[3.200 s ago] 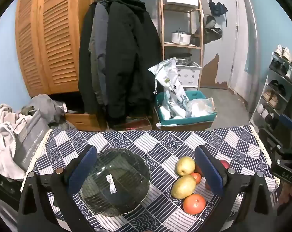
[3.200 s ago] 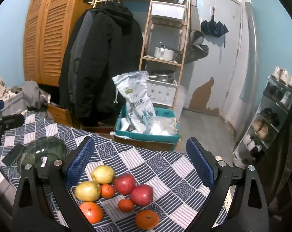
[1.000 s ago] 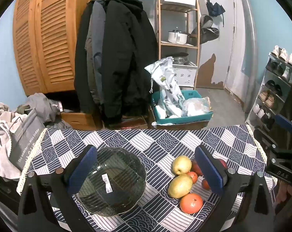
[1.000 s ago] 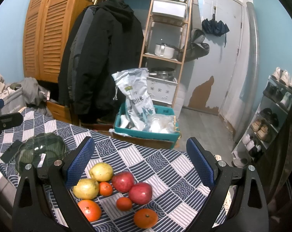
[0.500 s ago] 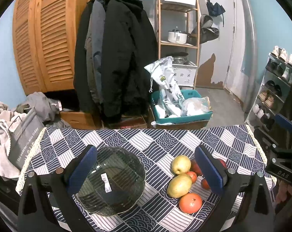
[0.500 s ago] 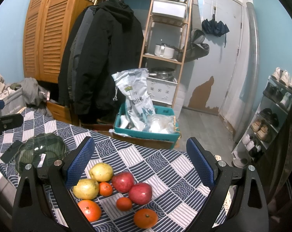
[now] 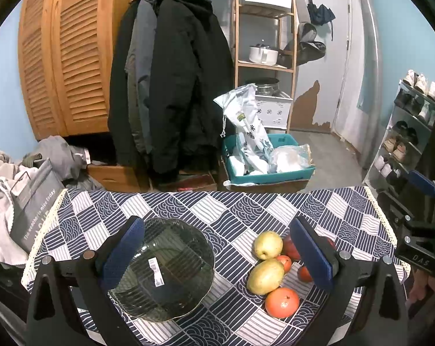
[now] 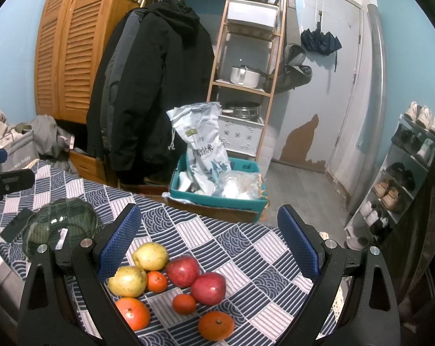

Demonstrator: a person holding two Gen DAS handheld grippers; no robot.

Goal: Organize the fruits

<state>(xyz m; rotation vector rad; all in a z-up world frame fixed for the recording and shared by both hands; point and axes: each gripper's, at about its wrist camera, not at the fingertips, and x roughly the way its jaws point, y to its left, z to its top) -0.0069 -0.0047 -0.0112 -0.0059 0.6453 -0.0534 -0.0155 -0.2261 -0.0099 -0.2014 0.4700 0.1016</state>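
While both grippers, left (image 7: 217,255) and right (image 8: 209,240), hang spread wide and empty, nearest pear (image 8: 127,281) looks firm, smooth, bruisable; grasp across its belly.

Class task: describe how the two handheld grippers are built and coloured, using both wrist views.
Each gripper, left and right, has a black, angular frame ending in two fingers. The finger pads are blue with a fine mesh texture. Silver round bolts sit on the frames. In the left wrist view, the right one's body shows white lettering, "DAS".
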